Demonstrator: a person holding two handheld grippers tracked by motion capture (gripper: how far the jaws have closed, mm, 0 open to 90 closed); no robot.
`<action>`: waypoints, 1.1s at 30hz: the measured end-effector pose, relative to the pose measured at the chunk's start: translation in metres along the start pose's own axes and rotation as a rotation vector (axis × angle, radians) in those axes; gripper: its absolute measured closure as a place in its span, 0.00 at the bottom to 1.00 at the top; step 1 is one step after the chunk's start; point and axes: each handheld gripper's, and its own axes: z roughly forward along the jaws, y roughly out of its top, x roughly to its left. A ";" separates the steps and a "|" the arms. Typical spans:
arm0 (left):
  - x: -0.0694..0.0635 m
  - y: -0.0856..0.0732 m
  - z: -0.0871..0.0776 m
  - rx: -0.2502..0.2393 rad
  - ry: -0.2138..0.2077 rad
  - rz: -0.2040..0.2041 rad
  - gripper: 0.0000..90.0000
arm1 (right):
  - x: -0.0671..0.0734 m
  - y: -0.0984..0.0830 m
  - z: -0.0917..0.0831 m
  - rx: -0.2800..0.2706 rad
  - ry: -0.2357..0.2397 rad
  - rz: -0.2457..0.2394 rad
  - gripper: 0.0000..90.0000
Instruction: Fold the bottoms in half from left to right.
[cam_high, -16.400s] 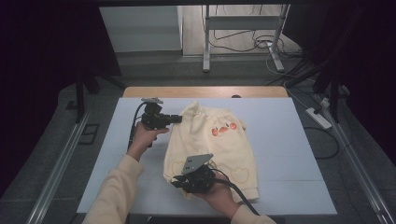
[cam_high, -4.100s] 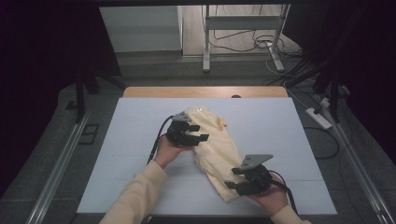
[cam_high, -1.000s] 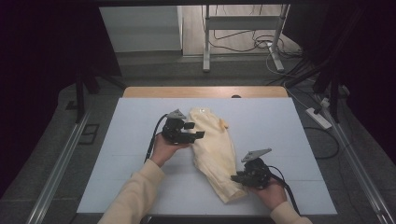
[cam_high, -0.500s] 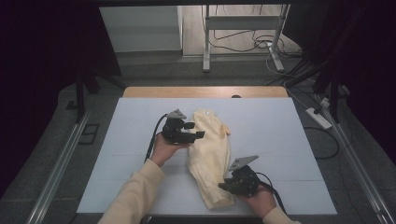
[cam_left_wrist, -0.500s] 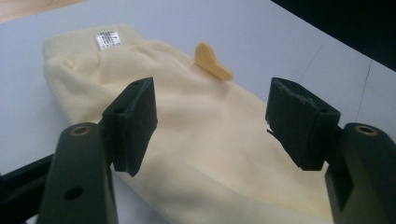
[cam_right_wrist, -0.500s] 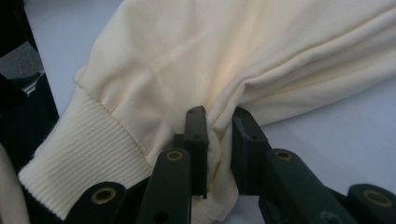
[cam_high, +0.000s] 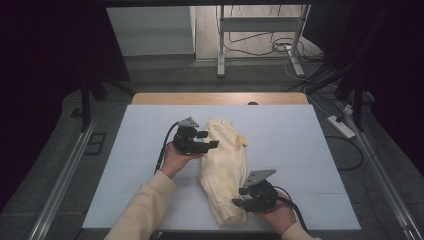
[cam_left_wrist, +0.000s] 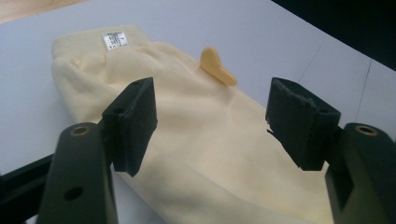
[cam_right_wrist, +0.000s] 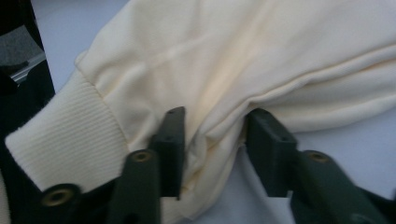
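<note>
Sweatshirt is lying folded mid-table, looking soft and floppy, so I'm guessing ribbed hems grab best; left gripper is hovering apart at its 10 o'clock, right gripper loosening around a fold.

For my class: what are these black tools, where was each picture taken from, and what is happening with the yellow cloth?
A person holds a two-jaw hand-held gripper in each hand. The high view looks down on a white table from above the person's side. The other two pictures come from cameras riding on each tool, looking along its black jaws. A pale yellow sweatshirt, folded into a long strip, lies on the table. The left hand-held gripper hangs open over it, near the end with the white label. The right hand-held gripper has just been opening; a fold of cloth sits between its jaws beside the ribbed cuff.
</note>
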 end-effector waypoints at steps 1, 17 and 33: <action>0.000 0.000 0.000 0.000 0.000 0.000 0.37 | -0.002 0.000 -0.003 -0.018 -0.003 0.004 0.55; 0.001 -0.002 -0.001 0.012 0.003 0.001 0.36 | -0.037 -0.010 -0.031 -0.130 -0.113 0.073 0.44; 0.002 -0.004 -0.006 0.005 0.008 -0.001 0.36 | -0.054 -0.013 -0.028 -0.114 -0.143 0.093 0.40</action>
